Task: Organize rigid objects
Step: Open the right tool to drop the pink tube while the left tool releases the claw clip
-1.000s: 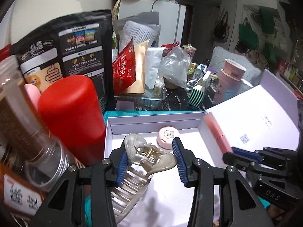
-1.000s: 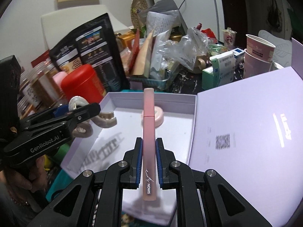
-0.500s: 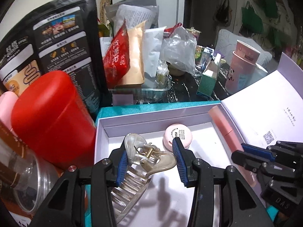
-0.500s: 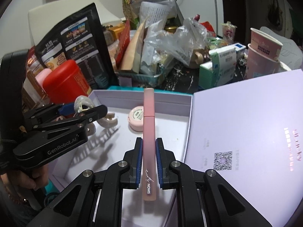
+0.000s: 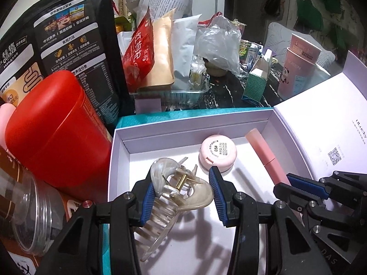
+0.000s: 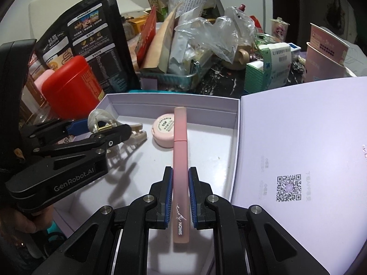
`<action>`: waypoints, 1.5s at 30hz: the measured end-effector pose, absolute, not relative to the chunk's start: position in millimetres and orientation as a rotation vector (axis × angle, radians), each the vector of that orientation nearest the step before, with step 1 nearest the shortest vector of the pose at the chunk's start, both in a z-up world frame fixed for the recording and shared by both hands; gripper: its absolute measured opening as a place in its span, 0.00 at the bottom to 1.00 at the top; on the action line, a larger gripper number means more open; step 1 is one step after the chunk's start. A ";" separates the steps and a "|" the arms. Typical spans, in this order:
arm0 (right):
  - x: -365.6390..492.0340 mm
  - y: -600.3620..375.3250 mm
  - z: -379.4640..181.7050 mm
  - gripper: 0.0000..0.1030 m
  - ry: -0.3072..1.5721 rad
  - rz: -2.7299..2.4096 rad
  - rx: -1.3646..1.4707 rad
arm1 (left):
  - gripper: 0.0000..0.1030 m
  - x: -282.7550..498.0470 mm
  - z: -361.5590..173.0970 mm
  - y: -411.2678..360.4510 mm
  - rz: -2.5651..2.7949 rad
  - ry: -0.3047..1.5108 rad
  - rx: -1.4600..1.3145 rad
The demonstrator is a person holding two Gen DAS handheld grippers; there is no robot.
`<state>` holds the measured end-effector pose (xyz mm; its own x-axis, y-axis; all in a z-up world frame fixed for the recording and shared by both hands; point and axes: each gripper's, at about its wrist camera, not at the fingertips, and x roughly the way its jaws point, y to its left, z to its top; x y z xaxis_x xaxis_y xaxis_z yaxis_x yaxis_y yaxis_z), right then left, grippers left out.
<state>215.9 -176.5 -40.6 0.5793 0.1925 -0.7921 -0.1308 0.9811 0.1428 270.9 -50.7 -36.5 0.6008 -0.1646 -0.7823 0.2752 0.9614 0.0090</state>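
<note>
Both grippers sit lower and further over the open white box (image 5: 119, 151) than a second ago, so the box floor fills more of each view and the clutter behind it has slid toward the top of the pictures. The left gripper (image 5: 181, 197) pinches a translucent hair claw clip (image 5: 174, 192) by its two handles, exactly as it did earlier; the clip's teeth hang down over the left half of the box floor, and whether they touch it cannot be told. The right gripper (image 6: 180, 183) is pressed tight on a pink tube (image 6: 180, 160), whose far end now reaches past the small round pink compact (image 6: 163, 128) lying near the back wall of the box. The compact has not moved. The red canister (image 5: 57, 133) stands just outside the box's left wall, and the open lid (image 6: 298, 151) lies flat to the right.
</note>
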 end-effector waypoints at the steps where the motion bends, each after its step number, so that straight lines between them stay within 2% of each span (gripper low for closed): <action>1: 214.9 -176.0 -39.5 0.14 0.933 0.187 0.070 | 0.43 270.5 -37.2 -49.8 -0.250 0.901 0.129; 5: 210.2 -173.2 -33.0 0.22 0.911 0.180 0.044 | 0.43 272.5 -40.6 -45.1 -0.237 0.951 0.100; 10: 205.4 -172.0 -24.0 0.27 0.900 0.187 0.057 | 0.46 270.0 -40.3 -36.6 -0.204 0.965 0.085; 36: 150.9 -170.3 29.5 0.27 0.796 0.176 0.027 | 0.48 218.2 22.1 -26.8 -0.187 0.817 0.112; 39: 143.4 -170.2 36.1 0.33 0.781 0.183 0.037 | 0.48 208.6 30.7 -23.7 -0.185 0.797 0.112; 45: 125.9 -167.7 45.8 0.34 0.756 0.189 0.037 | 0.48 190.1 44.7 -18.7 -0.183 0.763 0.116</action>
<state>125.9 -167.7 45.8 0.7114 0.1838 -0.6783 -0.1571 0.9824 0.1014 190.1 -18.7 44.7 0.7078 -0.1226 -0.6957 0.2064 0.9777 0.0377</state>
